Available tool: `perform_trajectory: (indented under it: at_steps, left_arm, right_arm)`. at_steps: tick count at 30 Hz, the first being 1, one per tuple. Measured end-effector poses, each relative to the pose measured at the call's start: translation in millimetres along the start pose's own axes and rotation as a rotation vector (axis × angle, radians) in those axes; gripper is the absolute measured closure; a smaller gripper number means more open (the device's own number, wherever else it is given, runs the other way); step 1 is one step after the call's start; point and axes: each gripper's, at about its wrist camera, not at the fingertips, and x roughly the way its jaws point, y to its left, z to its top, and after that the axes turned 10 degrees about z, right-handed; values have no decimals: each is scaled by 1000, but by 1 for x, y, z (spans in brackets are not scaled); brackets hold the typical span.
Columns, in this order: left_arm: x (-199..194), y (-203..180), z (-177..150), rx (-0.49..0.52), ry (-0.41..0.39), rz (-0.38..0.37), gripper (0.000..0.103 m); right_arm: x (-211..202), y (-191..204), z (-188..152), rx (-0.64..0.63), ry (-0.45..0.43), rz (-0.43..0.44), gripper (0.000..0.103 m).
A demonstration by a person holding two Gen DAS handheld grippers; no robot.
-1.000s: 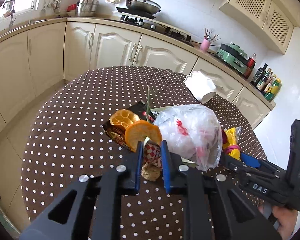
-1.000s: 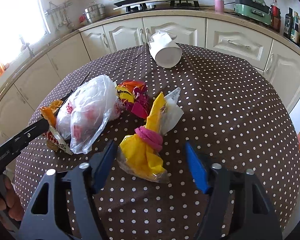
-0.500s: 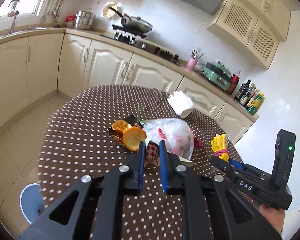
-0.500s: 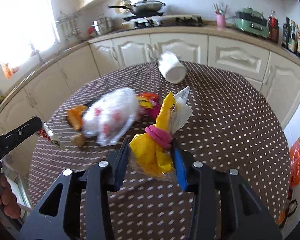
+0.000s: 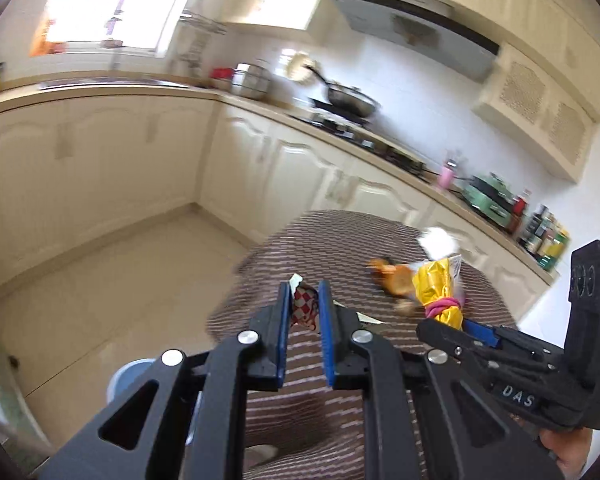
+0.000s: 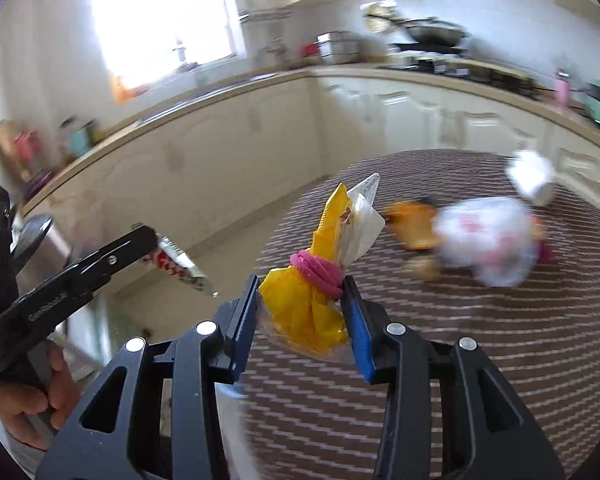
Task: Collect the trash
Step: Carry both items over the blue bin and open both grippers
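Observation:
My left gripper (image 5: 304, 300) is shut on a red-and-white checked wrapper (image 5: 305, 307) and holds it in the air past the table's left edge; the wrapper also shows in the right wrist view (image 6: 180, 266). My right gripper (image 6: 302, 300) is shut on a yellow bag tied with a pink band (image 6: 314, 280), lifted above the table; the bag also shows in the left wrist view (image 5: 440, 286). On the brown dotted table (image 6: 500, 340) lie orange peel (image 6: 414, 224), a clear plastic bag (image 6: 488, 240) and a white cup on its side (image 6: 534, 178).
A blue bin (image 5: 130, 376) stands on the floor under my left gripper. Cream kitchen cabinets (image 5: 100, 168) run along the wall behind. A stove with a wok (image 5: 348, 100) is on the counter. The frames are motion-blurred.
Both grippers have lifted and swung left away from the table with their trash. The right gripper has closed on the yellow bag. The floor and bin have come into view.

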Motion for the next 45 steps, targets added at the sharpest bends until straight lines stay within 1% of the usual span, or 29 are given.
perform_trajectory:
  at_steps: [2,4,8,10,12,14,18,23,29,30,31,33,37,45]
  left_arm:
    - [-6,27,-5,-24,2,34,90]
    - [-8,57,-12,-46,11,98,90]
    - [-4,109,-27,-101,51,165,90]
    - [1,134,-38,-111,76,219,90]
    - [10,156,-50,-132,112,252,90]
    - [20,170,-60,-143,142,278,90]
    - [52,197,-82,-170,228,320,90]
    - [93,206,-95,-175,293,334,90]
    - [125,198,-89,-177,280,297,88]
    - [129,197,-86,-181,275,287,82]
    - [132,195,-84,-185,271,286,78]
    - [138,192,-83,-190,275,274,65]
    - [143,188,-87,-180,286,284,62]
    - [134,204,-104,-215,319,305,62]
  right_arm:
    - [22,22,-3,-24,36,47,64]
    - [48,44,-7,-49,74,98,64]
    - [106,79,-21,-80,169,155,64]
    - [127,94,-35,-82,218,175,64]
    - [152,101,-47,-86,272,188,64]
    - [171,106,-57,-92,310,189,64]
    - [204,102,-75,-82,385,183,64]
    - [236,93,-85,-65,434,163,64]
    - [254,74,-86,-61,428,120,64]
    - [256,74,-86,-65,425,109,64]
    - [259,74,-87,-67,423,104,64]
    - [264,73,-89,-71,423,97,64]
    - [270,75,-94,-78,431,90,64]
    - [273,84,-94,-91,432,91,64]
